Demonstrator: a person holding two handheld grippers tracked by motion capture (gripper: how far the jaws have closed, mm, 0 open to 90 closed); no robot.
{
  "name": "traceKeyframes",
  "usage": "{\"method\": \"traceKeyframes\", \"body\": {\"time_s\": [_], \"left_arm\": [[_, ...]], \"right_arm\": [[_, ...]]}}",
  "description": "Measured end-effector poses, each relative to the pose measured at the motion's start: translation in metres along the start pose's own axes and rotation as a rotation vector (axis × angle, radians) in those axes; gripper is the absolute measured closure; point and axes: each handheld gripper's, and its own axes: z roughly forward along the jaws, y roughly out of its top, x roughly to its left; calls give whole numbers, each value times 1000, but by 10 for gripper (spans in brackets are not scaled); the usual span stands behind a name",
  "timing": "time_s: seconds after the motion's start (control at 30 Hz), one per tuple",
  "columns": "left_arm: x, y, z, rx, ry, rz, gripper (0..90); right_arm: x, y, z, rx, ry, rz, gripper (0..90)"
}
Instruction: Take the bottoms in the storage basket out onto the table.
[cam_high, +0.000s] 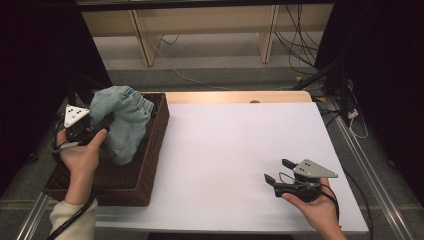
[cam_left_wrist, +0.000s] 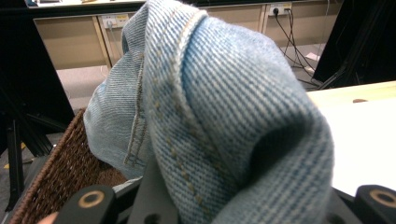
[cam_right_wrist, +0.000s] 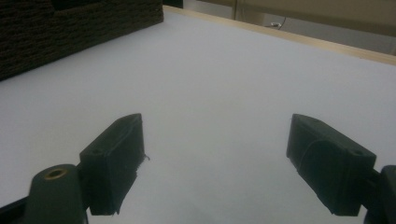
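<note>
- I am holding my left gripper (cam_high: 102, 125) at the left of the high view, over the brown woven basket (cam_high: 150, 165).
- My left gripper is biting down on a piece of light blue jeans cloth (cam_high: 122, 122). The cloth is bunching up above the basket and hanging down into it.
- In the left gripper view the jeans cloth (cam_left_wrist: 224, 116) is sitting very close in the middle of the frame, and the basket (cam_left_wrist: 60, 172) is showing at the lower left.
- I am holding my right gripper (cam_high: 278, 170) at the lower right of the high view, over the white tabletop (cam_high: 225, 145).
- My right gripper (cam_right_wrist: 212, 163) is wide open, with nothing between its two black jaws.
- In the right gripper view the dark basket (cam_right_wrist: 70, 28) is sitting at the upper left, well apart from this gripper.
</note>
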Motion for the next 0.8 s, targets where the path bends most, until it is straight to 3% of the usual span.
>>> {"method": "traceKeyframes", "body": {"time_s": [0.8], "left_arm": [[-4, 8, -8, -52, -12, -16, 727]], "right_arm": [[-1, 0, 0, 6, -5, 1, 200]]}}
